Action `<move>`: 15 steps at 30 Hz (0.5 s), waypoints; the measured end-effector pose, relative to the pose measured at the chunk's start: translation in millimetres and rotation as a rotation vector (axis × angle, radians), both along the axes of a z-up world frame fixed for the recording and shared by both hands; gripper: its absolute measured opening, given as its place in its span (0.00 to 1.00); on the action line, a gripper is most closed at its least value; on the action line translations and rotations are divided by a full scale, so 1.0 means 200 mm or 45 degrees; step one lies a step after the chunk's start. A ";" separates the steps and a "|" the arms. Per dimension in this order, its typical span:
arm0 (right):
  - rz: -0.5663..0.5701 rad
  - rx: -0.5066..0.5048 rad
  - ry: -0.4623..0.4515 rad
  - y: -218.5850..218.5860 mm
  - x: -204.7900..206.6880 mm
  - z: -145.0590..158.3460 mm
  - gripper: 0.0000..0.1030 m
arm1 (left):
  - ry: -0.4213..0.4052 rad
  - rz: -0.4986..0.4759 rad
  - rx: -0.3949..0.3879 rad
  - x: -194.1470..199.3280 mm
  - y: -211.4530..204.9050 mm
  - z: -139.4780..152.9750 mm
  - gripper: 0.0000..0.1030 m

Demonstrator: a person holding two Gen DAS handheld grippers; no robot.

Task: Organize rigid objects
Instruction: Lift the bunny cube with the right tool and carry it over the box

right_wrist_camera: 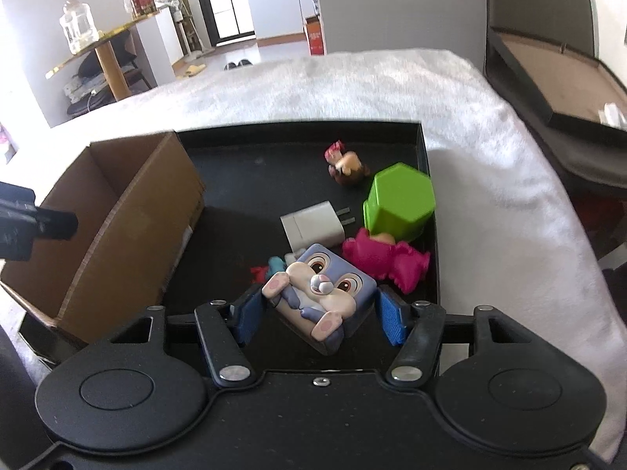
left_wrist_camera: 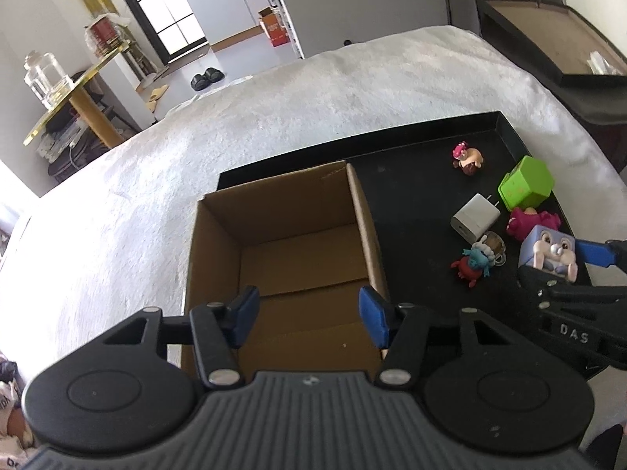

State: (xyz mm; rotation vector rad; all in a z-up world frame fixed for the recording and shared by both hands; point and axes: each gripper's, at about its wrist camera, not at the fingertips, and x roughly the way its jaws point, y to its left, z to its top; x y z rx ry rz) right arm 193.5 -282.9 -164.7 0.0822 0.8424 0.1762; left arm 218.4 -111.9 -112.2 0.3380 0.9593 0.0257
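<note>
My right gripper [right_wrist_camera: 321,313] is shut on a lilac bunny cube [right_wrist_camera: 321,293], its blue pads against two opposite sides, just above the black tray [right_wrist_camera: 254,172]. The left wrist view shows the same cube [left_wrist_camera: 548,254] at the tray's right side. My left gripper [left_wrist_camera: 309,317] stands open over the open cardboard box [left_wrist_camera: 282,211], with nothing between its fingers. The box holds nothing that I can see. On the tray lie a green cube [left_wrist_camera: 527,184], a white charger [left_wrist_camera: 476,219], a pink bear [left_wrist_camera: 533,223], a small pink-hatted figure [left_wrist_camera: 468,156] and a red and blue figure [left_wrist_camera: 472,266].
The tray and box rest on a white fuzzy cover [left_wrist_camera: 274,117] over a table. An open black case [right_wrist_camera: 568,86] stands off the far right edge. A gold side table [right_wrist_camera: 102,43] with a glass jar stands far left, beyond the cover.
</note>
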 end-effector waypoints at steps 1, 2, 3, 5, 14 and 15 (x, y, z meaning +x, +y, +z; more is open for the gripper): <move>0.003 -0.003 -0.008 0.01 -0.01 0.02 0.57 | 0.000 0.010 -0.008 -0.01 0.02 0.01 0.55; 0.008 -0.005 -0.017 0.02 -0.01 0.04 0.57 | 0.002 0.019 -0.016 -0.01 0.03 0.01 0.55; 0.014 -0.008 -0.026 0.03 -0.02 0.06 0.57 | 0.005 0.027 -0.021 -0.01 0.05 0.02 0.55; 0.021 -0.011 -0.043 0.06 -0.03 0.11 0.57 | 0.003 0.043 -0.023 -0.03 0.09 0.04 0.58; 0.083 -0.047 -0.098 0.22 -0.04 0.27 0.57 | -0.025 0.135 -0.056 -0.06 0.29 0.09 0.64; 0.092 -0.053 -0.103 0.24 -0.04 0.28 0.57 | -0.027 0.146 -0.061 -0.06 0.31 0.09 0.64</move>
